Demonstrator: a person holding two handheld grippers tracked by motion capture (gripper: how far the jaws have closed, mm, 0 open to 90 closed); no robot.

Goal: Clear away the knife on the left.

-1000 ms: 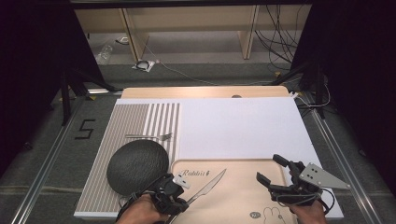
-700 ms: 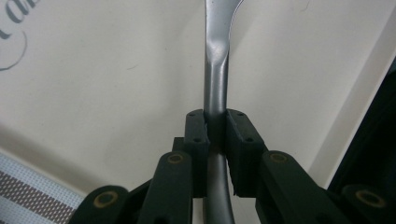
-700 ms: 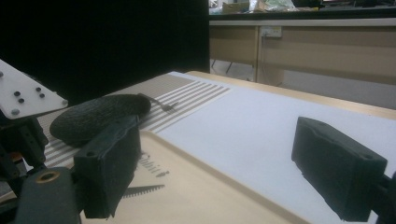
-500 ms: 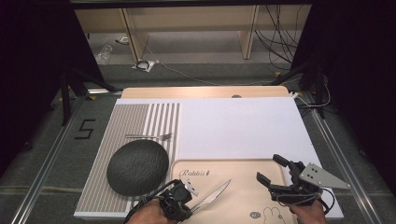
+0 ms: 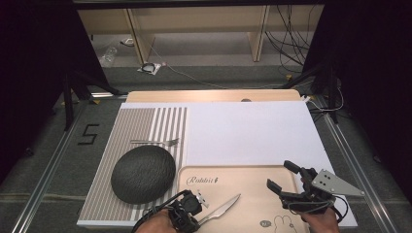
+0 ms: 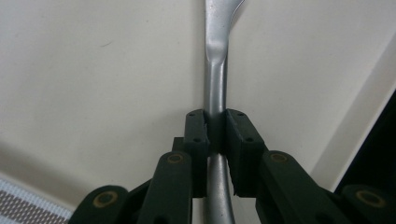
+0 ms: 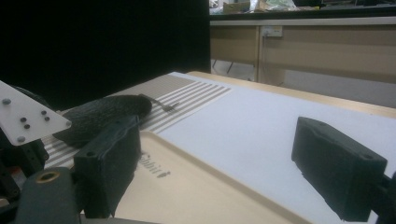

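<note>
A silver table knife (image 5: pixel 221 209) lies over the near left part of the beige tray (image 5: pixel 252 174), blade pointing to the far right. My left gripper (image 5: pixel 188 213) is shut on its handle. In the left gripper view the two black pads (image 6: pixel 196 133) clamp the knife (image 6: pixel 215 74) just behind the blade, close above the tray (image 6: pixel 93 84); whether it touches I cannot tell. My right gripper (image 5: pixel 283 175) hovers over the tray's right side, jaws wide open with nothing between them. Its own view shows the right gripper (image 7: pixel 219 168) above the tray (image 7: pixel 201 186).
A dark grey round plate (image 5: pixel 143 174) sits upside down on the striped placemat (image 5: pixel 145 121), with a fork (image 5: pixel 155 142) just beyond it. A white mat (image 5: pixel 248 131) covers the table's middle and right. The right gripper view shows the plate (image 7: pixel 100 116) and fork (image 7: pixel 163 105) at the left.
My left gripper has slid a little right and toward the near edge with the knife, whose tip now points lower over the tray. The right gripper has not moved.
</note>
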